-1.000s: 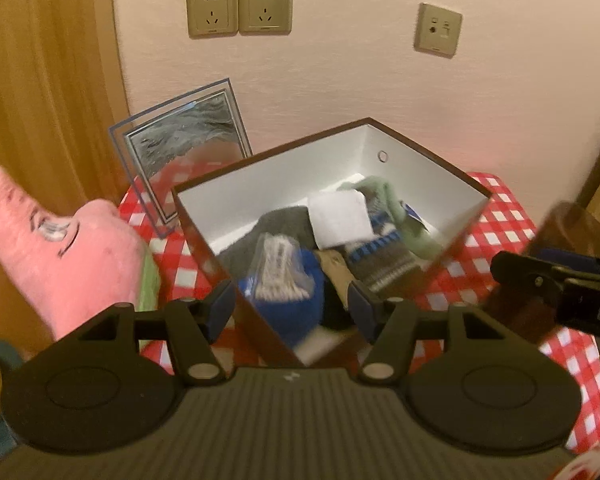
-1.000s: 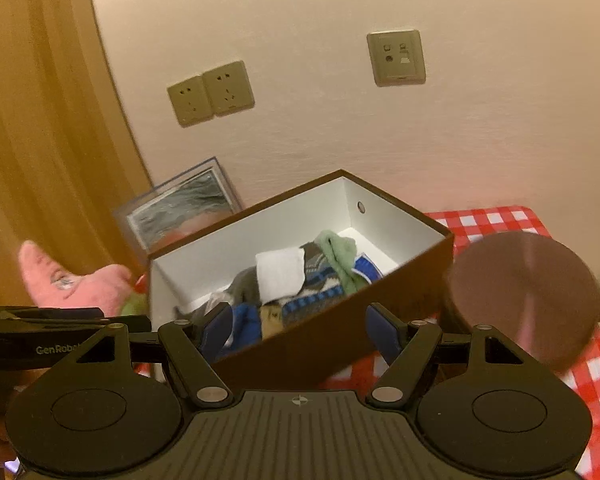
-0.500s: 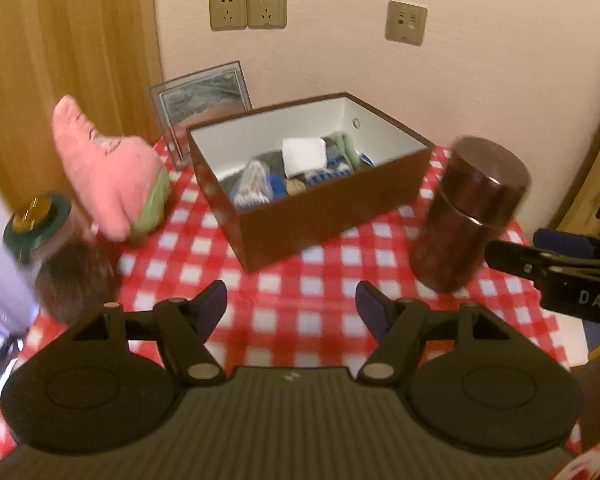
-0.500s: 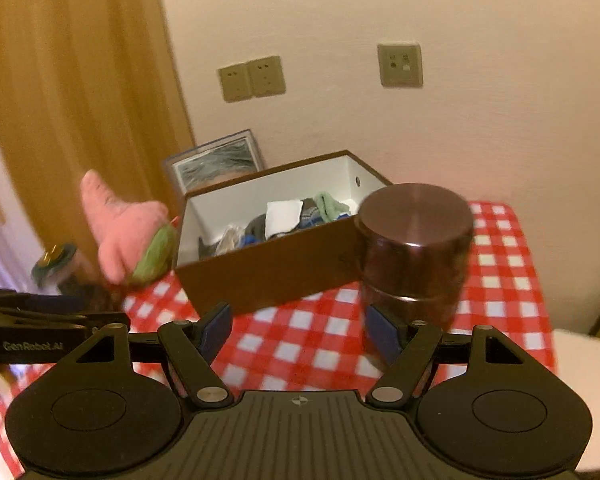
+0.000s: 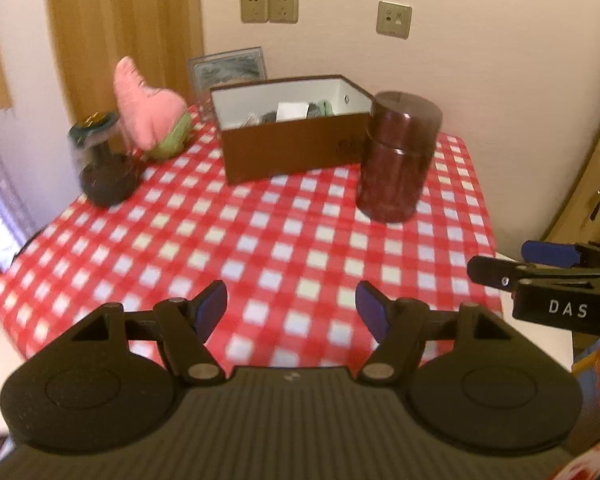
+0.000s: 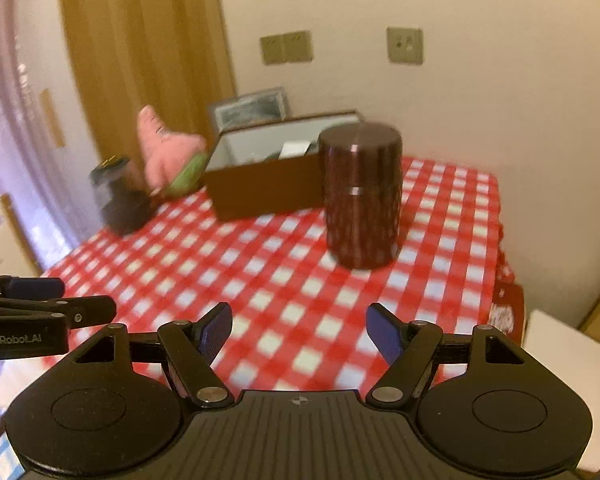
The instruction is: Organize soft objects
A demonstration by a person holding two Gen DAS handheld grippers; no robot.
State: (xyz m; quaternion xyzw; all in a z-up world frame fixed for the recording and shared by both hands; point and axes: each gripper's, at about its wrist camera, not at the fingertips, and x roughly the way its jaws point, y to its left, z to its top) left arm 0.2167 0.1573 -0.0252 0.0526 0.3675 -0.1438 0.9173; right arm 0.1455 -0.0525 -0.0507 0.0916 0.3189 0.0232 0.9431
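A brown box with white inside walls (image 5: 296, 148) (image 6: 260, 190) stands at the back of the red checked table (image 5: 260, 240) (image 6: 300, 288). Soft items (image 5: 290, 111), socks and cloth, lie inside it. A pink star plush with green shorts (image 5: 148, 112) (image 6: 168, 156) leans left of the box. My left gripper (image 5: 292, 310) is open and empty above the table's front edge. My right gripper (image 6: 300, 330) is open and empty, also near the front edge, to the right of the left one.
A dark red cylindrical tin (image 5: 398, 160) (image 6: 362, 196) stands right of the box. A glass jar with a green lid (image 5: 102, 164) (image 6: 120, 196) stands at the left. A framed picture (image 5: 228, 68) leans on the wall behind. A wooden door is at far right.
Both grippers have pulled back and away from the box, from right over it to the table's front edge. Both stay open and empty.
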